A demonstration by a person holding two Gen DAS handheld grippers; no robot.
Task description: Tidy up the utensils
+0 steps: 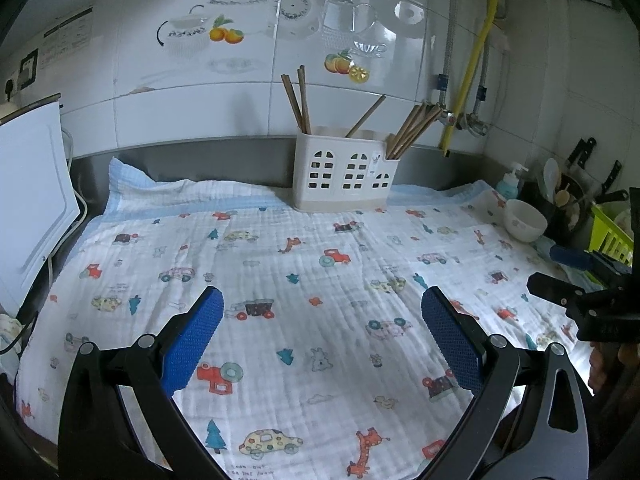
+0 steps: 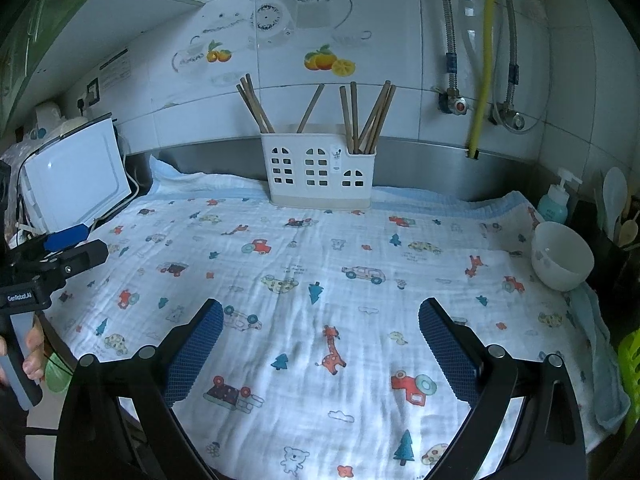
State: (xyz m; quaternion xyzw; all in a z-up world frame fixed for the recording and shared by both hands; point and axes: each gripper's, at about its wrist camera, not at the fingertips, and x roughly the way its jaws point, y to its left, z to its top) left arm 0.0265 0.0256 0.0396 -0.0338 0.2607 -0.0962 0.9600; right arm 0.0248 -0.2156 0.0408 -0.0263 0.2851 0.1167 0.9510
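Note:
A white utensil holder with window-shaped cutouts stands at the back of the counter against the tiled wall. Several brown chopsticks stick up from its compartments, most of them in the right one. My left gripper hovers open over the printed cloth, nothing between its blue pads. My right gripper is open too, above the same cloth, well in front of the holder. Each gripper shows at the edge of the other's view.
A white bowl sits at the cloth's right edge, a teal pump bottle behind it. Spoons and knives stand in a dark rack at far right. A white board leans at left. A green basket is far right.

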